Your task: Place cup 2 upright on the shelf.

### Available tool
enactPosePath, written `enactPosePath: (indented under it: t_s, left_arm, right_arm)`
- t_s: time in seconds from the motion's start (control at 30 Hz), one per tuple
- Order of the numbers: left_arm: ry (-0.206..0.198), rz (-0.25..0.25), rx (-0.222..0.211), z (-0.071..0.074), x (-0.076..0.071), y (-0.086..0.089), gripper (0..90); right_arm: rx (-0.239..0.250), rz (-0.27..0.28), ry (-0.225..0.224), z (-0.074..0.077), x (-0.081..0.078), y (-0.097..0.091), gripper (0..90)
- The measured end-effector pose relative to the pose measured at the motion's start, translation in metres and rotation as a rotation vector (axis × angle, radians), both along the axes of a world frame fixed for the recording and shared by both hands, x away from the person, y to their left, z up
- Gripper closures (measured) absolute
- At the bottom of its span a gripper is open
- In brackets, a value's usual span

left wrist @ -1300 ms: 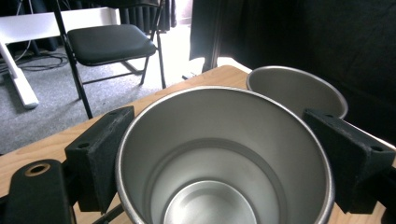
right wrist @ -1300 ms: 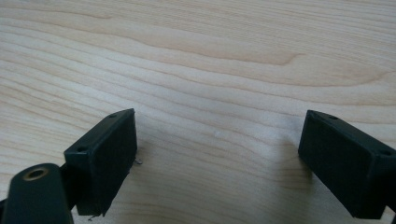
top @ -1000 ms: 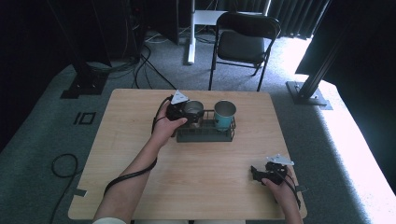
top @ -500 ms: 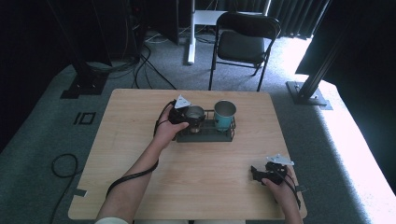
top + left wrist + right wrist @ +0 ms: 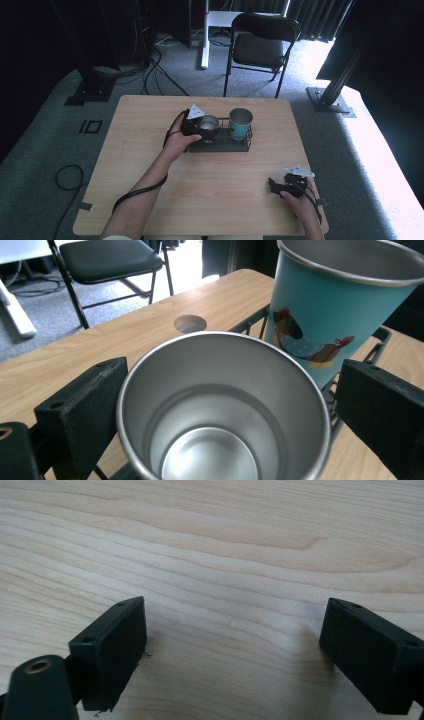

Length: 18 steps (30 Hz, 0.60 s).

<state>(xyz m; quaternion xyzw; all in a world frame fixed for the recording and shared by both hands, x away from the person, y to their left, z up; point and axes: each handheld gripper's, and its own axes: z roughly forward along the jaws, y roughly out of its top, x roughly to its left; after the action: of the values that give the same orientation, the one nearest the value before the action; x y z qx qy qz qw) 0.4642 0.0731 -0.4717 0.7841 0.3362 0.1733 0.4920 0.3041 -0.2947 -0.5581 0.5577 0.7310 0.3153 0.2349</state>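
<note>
Two cups stand in a black wire rack (image 5: 220,145) near the table's (image 5: 150,120) far middle. High view: the left gripper (image 5: 196,126) is at the steel cup (image 5: 209,122), which sits in the rack's left end; the teal cup (image 5: 240,123) stands upright at the right end, close beside it. The right gripper (image 5: 280,186) rests on the bare near-right part of the table, well apart from the rack.

Left gripper view: the jaws stand wide, one on either side of the steel cup (image 5: 220,410), with a clear gap on the right side; contact on the left side cannot be told. The steel cup is empty, its bottom bare. The teal cup (image 5: 345,305), printed with a bird, rises just behind; its inside is only partly seen and looks empty.

Right gripper view: jaws spread wide over plain wood (image 5: 225,555), holding nothing.

Judgement: the step in hand is gripping the steel cup. Close squarely across its wall below the rim, then lift straight up to avoid knocking the teal cup or snagging the rack wires.
</note>
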Motion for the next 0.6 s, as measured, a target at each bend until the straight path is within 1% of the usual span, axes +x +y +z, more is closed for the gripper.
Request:
enactPosePath:
  t_s: [0.03,0.17,0.27,0.3,0.37,0.43,0.5,0.53,0.6]
  left_arm:
    - [-0.004,0.005,0.005,0.0,-0.001,0.002,3.0]
    - [0.003,0.004,-0.014,0.002,-0.004,0.009,3.0]
    - [0.003,0.006,-0.016,0.003,-0.007,0.015,3.0]
    - [-0.001,0.01,-0.012,0.004,-0.007,0.018,3.0]
    - [0.004,0.011,-0.029,0.007,-0.009,0.022,3.0]
    - [-0.004,0.016,-0.034,0.01,-0.011,0.027,3.0]
    - [-0.007,0.02,-0.034,0.013,-0.013,0.031,3.0]
    - [-0.007,0.021,-0.04,0.014,-0.015,0.033,3.0]
    - [-0.009,0.021,-0.036,0.015,-0.016,0.035,3.0]
  right_arm:
    - [0.0,0.0,0.0,0.0,0.0,0.0,11.2]
    - [0.0,0.0,0.0,0.0,0.0,0.0,11.2]
    - [0.0,0.0,0.0,0.0,0.0,0.0,11.2]
    - [0.0,0.0,0.0,0.0,0.0,0.0,11.2]
    - [0.0,0.0,0.0,0.0,0.0,0.0,11.2]
    - [0.0,0.0,0.0,0.0,0.0,0.0,11.2]
    - [0.0,0.0,0.0,0.0,0.0,0.0,11.1]
    - [0.0,0.0,0.0,0.0,0.0,0.0,11.1]
    - [0.0,0.0,0.0,0.0,0.0,0.0,11.1]
